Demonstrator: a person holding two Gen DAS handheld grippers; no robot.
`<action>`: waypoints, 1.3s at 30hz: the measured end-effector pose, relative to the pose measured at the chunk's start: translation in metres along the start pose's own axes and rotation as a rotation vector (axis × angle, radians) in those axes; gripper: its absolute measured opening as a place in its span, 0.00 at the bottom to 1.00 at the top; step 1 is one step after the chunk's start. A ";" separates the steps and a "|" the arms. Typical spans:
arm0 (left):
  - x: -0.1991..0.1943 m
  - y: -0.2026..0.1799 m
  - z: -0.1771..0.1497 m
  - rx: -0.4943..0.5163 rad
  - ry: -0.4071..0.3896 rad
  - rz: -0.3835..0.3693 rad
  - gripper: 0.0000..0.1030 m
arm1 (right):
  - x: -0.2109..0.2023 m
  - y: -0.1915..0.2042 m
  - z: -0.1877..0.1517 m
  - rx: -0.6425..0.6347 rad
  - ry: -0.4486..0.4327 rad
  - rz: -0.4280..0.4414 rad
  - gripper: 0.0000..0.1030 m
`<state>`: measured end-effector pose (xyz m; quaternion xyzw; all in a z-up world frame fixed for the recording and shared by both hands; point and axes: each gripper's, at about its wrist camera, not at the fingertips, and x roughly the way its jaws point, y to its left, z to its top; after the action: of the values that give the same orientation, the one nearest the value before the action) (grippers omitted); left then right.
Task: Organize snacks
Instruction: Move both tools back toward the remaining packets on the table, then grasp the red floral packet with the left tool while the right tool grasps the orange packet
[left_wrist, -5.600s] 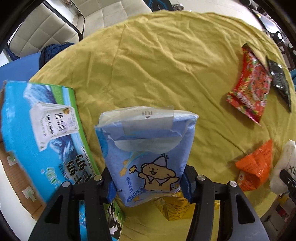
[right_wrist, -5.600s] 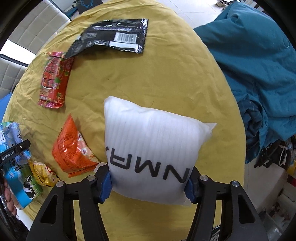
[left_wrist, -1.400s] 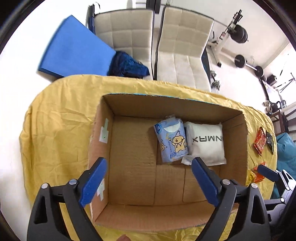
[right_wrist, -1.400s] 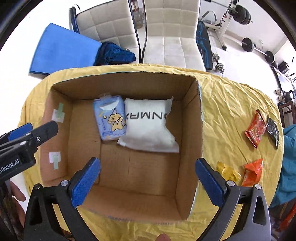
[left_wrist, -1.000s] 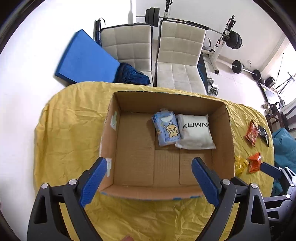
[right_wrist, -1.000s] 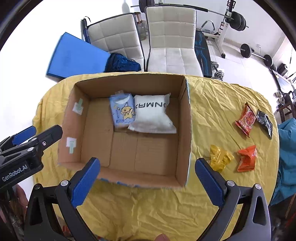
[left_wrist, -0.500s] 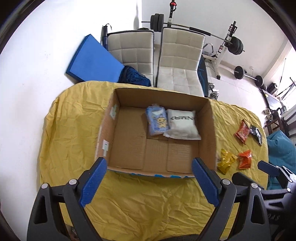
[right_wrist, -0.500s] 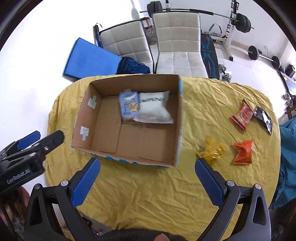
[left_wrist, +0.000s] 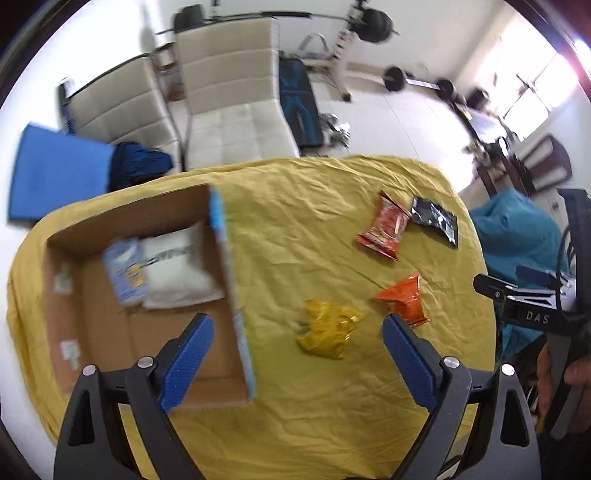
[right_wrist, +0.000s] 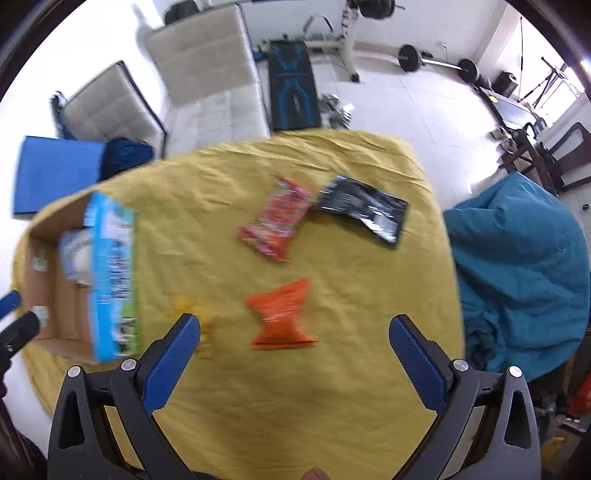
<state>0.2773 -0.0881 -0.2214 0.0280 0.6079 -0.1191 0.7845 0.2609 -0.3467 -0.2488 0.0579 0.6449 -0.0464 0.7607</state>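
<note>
An open cardboard box (left_wrist: 221, 258) (right_wrist: 110, 266) stands on the left of the yellow-clothed table (left_wrist: 303, 413). Inside lie a blue bear packet (left_wrist: 123, 273) and a white pillow pack (left_wrist: 177, 266). On the cloth lie a yellow packet (left_wrist: 327, 330) (right_wrist: 188, 310), an orange packet (left_wrist: 402, 299) (right_wrist: 282, 314), a red packet (left_wrist: 386, 230) (right_wrist: 277, 221) and a black packet (left_wrist: 436, 218) (right_wrist: 364, 212). My left gripper (left_wrist: 297, 347) is open high above the yellow packet. My right gripper (right_wrist: 295, 347) is open high above the orange packet.
Two beige chairs (left_wrist: 229, 92) and a blue mat (left_wrist: 55, 173) stand beyond the table. A teal blanket (right_wrist: 524, 266) lies off the right edge. Gym weights (right_wrist: 436, 59) sit on the far floor. A hand (left_wrist: 569, 369) holds the other gripper at right.
Both grippers have swung right, from over the box to over the loose packets. Both stay open and empty. The box now sits at the left of each view.
</note>
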 end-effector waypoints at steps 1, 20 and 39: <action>0.015 -0.011 0.008 0.027 0.022 0.007 0.91 | 0.017 -0.019 0.007 0.018 0.039 -0.019 1.00; 0.193 -0.042 -0.025 0.028 0.378 0.085 0.89 | 0.181 0.007 -0.030 0.091 0.291 0.207 0.42; 0.274 -0.164 0.111 0.235 0.428 0.034 0.90 | 0.186 -0.129 0.030 0.431 0.266 0.113 0.36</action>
<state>0.4095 -0.3097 -0.4390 0.1539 0.7416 -0.1672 0.6311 0.3023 -0.4777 -0.4307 0.2603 0.7101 -0.1322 0.6407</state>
